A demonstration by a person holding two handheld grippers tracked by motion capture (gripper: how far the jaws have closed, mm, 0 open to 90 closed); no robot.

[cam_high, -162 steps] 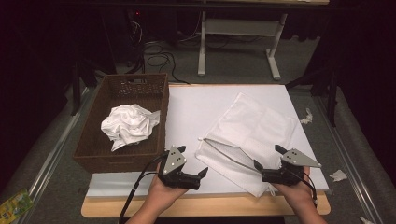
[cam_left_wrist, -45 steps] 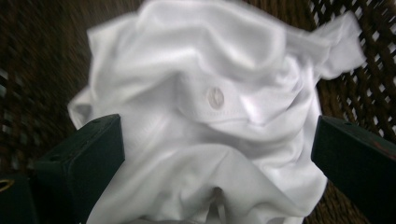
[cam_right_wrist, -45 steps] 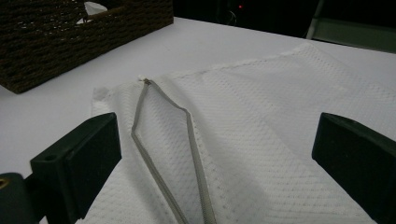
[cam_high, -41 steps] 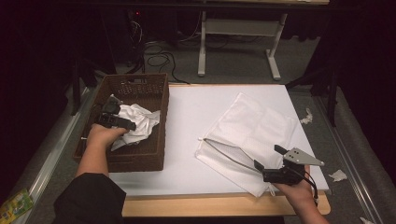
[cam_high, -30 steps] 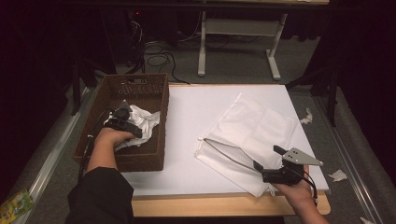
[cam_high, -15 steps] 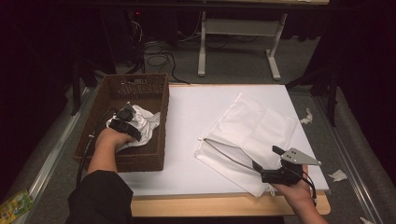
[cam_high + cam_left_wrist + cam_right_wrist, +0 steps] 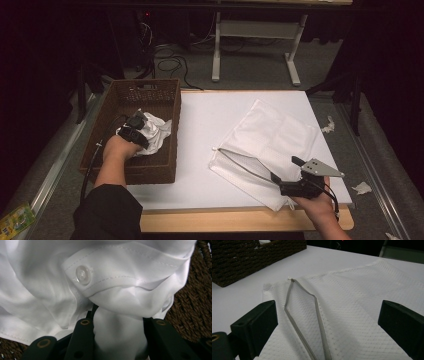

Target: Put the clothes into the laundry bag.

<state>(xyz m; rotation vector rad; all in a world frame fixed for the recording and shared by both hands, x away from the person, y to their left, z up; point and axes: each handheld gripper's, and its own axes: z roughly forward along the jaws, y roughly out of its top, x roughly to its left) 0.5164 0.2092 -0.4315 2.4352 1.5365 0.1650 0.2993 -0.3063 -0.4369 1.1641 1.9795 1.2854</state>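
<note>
White fabric, a crumpled shirt point(image 7: 152, 134) with a visible button point(image 7: 82, 274), lies in the brown wicker basket point(image 7: 165, 165) at the left of the surface point(image 7: 210, 120). The left gripper point(image 7: 137, 127) reaches into the basket; its jaws have just been closing, and in the left gripper view a bunched fold of the shirt sits pinched between them. The grip appears established.

The right gripper point(image 7: 295, 186) rests at the near right edge of the surface with its jaws wide apart and nothing between them. Directly ahead of it lies the white mesh laundry bag point(image 7: 362, 305), flat on the surface, its grey zipper point(image 7: 312, 315) parted so that the mouth stands open toward the basket.

Step in hand: picking the shirt out of the basket. The next move likely calls for lifting it clear of the basket wall and carrying it across to the bag mouth. The right gripper may need to hold one zipper edge up to widen the opening.
</note>
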